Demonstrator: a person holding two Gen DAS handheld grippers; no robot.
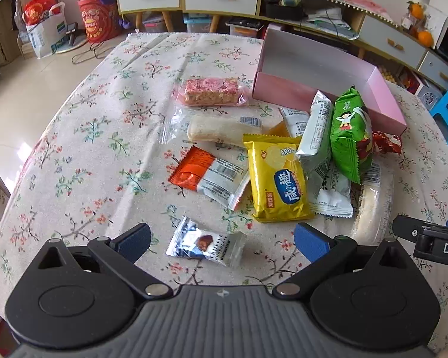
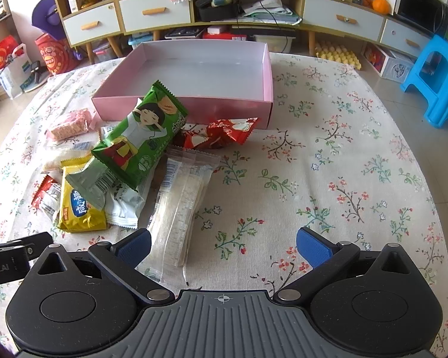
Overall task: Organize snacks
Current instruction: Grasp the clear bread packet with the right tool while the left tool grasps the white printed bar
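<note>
Left claw (image 1: 222,240) jaws apart, holding nothing; small silver candy packet (image 1: 204,243) lies just ahead between them, long axis crosswise. Right claw (image 2: 222,244) also apart and empty; clear rice-cracker pack (image 2: 179,208) by its left finger, lengthwise. Pink box (image 2: 194,106) far ahead, empty. Left looks nearer the first pick.

Snack packets (image 2: 128,161) crowded the tabletop's (image 2: 358,179) left half, piled against the pink box's (image 2: 194,106) near wall. The right half lay bare up to the right edge, giving open passage.
</note>
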